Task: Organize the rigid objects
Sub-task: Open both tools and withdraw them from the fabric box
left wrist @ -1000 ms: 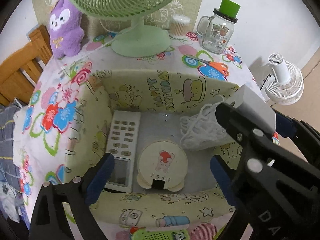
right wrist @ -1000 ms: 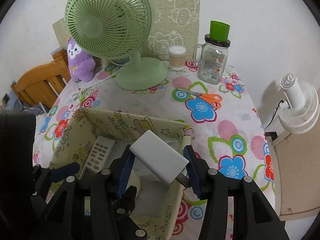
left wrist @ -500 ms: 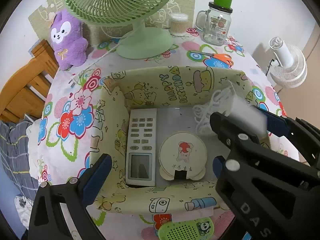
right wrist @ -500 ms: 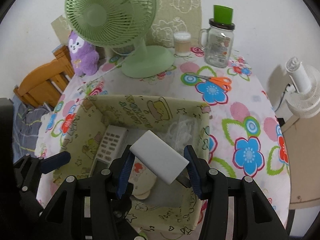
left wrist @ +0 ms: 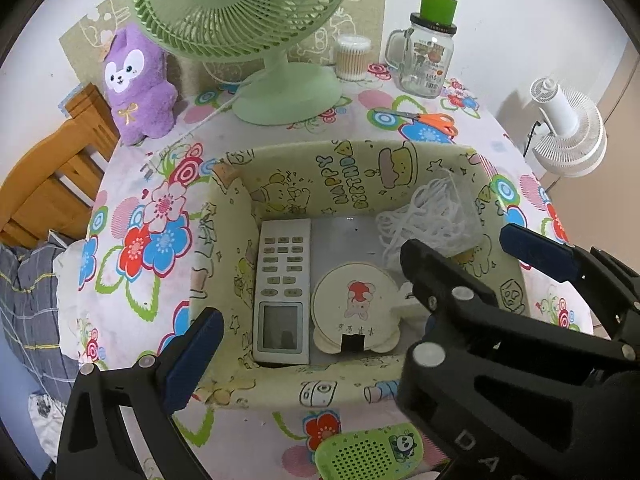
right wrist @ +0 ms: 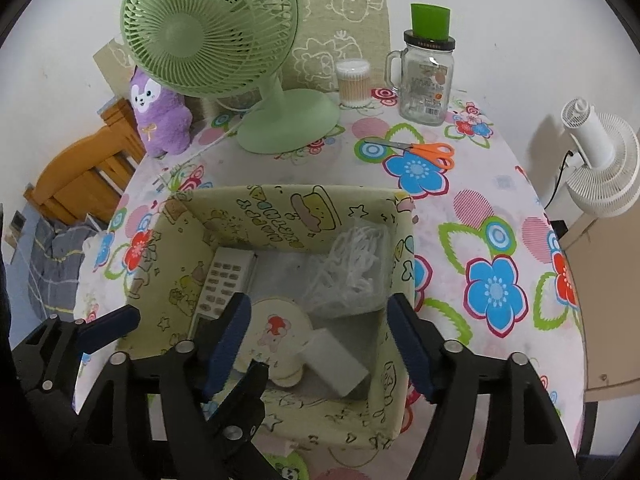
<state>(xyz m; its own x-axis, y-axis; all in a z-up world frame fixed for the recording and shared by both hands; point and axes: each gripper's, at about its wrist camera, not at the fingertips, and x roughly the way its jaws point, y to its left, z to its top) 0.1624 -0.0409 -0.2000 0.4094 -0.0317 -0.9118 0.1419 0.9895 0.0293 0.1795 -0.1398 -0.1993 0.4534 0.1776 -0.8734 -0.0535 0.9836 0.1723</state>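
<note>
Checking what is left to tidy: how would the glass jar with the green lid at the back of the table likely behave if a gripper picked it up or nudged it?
The glass jar is probably rigid, fragile and slippery: its clear walls shine. It stands tall, topped by a high green lid, so a high push might tip it. Its side handle should stop a long roll.

bin crowded; rt table free

Both grippers are matte black plastic frames with round silver screw heads. The right gripper carries flat dark-blue pads on its fingers; the left gripper matches, with pale embossed letters at 5 o'clock.
</note>
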